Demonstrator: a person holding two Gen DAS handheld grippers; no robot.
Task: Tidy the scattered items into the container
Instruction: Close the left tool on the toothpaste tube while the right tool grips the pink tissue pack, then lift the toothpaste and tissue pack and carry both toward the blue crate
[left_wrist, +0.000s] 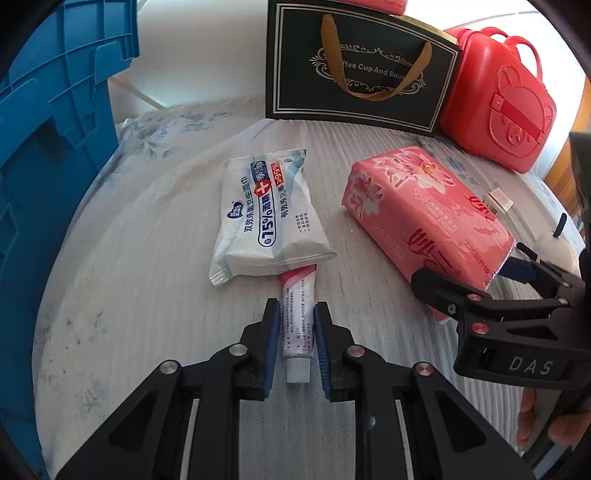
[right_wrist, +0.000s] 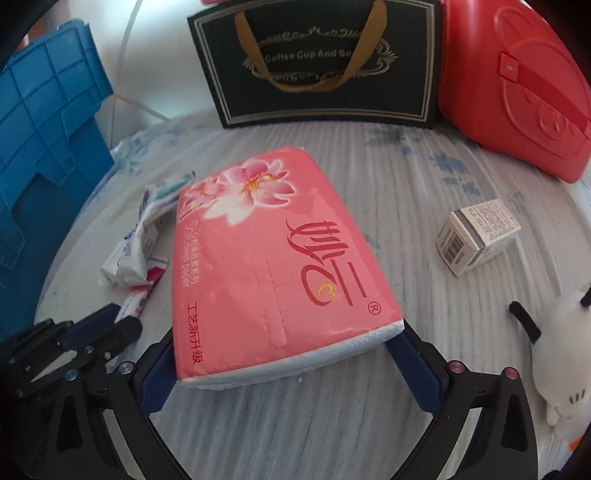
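L tongs (left_wrist: 295, 345) clamped on the toothpaste tube (left_wrist: 297, 325), blue pads pressing both sides near the cap end; tube lies flat on the bed (left_wrist: 155, 295), its far end tucked under the wet-wipes pack (left_wrist: 267, 218). R tongs (right_wrist: 288, 373) set wide w/ the pink tissue pack (right_wrist: 273, 254) between them, pads against both of its long sides at the near end; pack looks tilted, near end raised a bit off the bed, can't tell for sure.

Wipes pack sits mid-bed, just left of the tissue pack, apart from it in the left wrist view. Blue crate (left_wrist: 48, 155) stands at the bed's left edge, ribbed wall facing in, well apart from both packs. At the far edge: black gift bag (right_wrist: 325, 62) w/ gold handles, upright, and beside it to the right a red plastic case (right_wrist: 517, 92), touching or nearly so. Right of the tissue pack, a small white carton (right_wrist: 476, 236) w/ barcode lies on the bed, apart from everything. Near the right edge, a white plush toy (right_wrist: 565, 350) w/ black bits, partly cut off by the frame. A hand (left_wrist: 546, 417) shows at the R tongs' grip in the left wrist view.
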